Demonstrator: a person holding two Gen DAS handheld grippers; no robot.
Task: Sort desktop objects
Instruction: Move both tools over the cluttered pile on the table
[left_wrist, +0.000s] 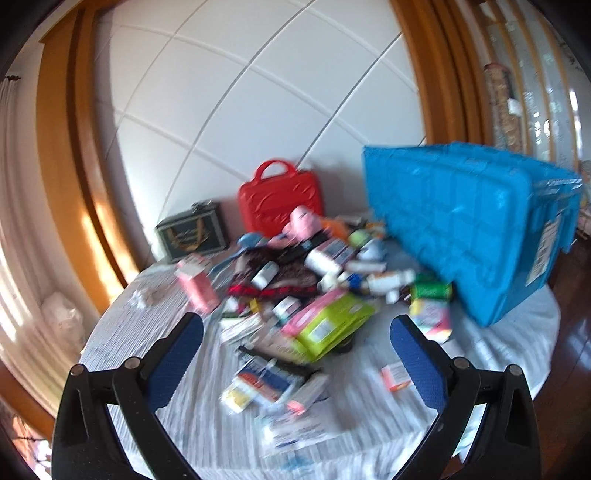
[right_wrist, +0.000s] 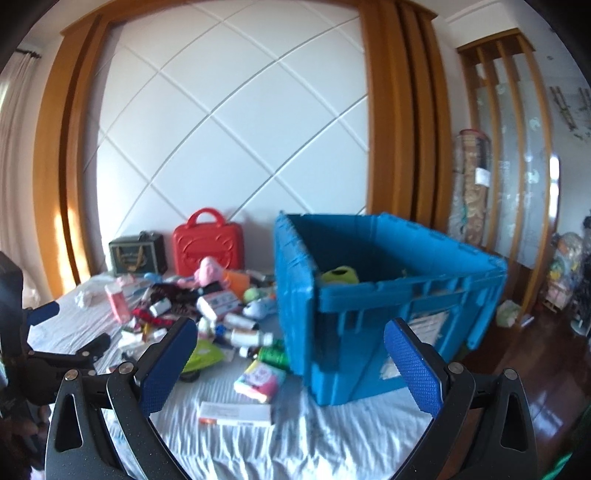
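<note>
A heap of small objects (left_wrist: 295, 280) lies on a white-clothed table (left_wrist: 155, 332): medicine boxes, white bottles, a pink box (left_wrist: 197, 290), a lime-green packet (left_wrist: 332, 326), a pink plush (left_wrist: 304, 219). The heap also shows in the right wrist view (right_wrist: 207, 306). A big blue crate (right_wrist: 388, 295) stands on the right, a green plush toy (right_wrist: 340, 276) inside it. My left gripper (left_wrist: 295, 354) is open and empty above the near boxes. My right gripper (right_wrist: 290, 354) is open and empty, in front of the crate's near corner.
A red carry case (left_wrist: 280, 201) and a dark box (left_wrist: 192, 232) stand against the back wall. A flat white box (right_wrist: 236, 411) and a colourful packet (right_wrist: 260, 380) lie on the cloth near the crate. The left gripper shows at the right view's left edge (right_wrist: 55, 332). Wooden floor lies to the right.
</note>
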